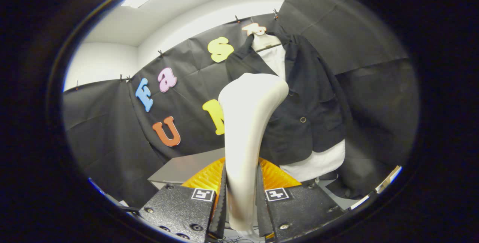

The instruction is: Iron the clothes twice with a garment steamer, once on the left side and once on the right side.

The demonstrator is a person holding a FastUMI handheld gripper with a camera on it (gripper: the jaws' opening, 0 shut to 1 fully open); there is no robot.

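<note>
My gripper is shut on the handle of a white garment steamer, both fingers pressing its sides. The steamer rises from between the fingers and its wide head sits against the left front of a black jacket. The jacket hangs on a white mannequin torso just beyond the steamer, over a white shirt that shows at the collar and below the hem. A jacket button shows to the right of the steamer head. The steamer hides part of the jacket's left side.
A grey tabletop lies below the jacket, just ahead of the fingers. The black booth cloth hangs behind and to both sides of the mannequin. A white wall and ceiling show above the cloth.
</note>
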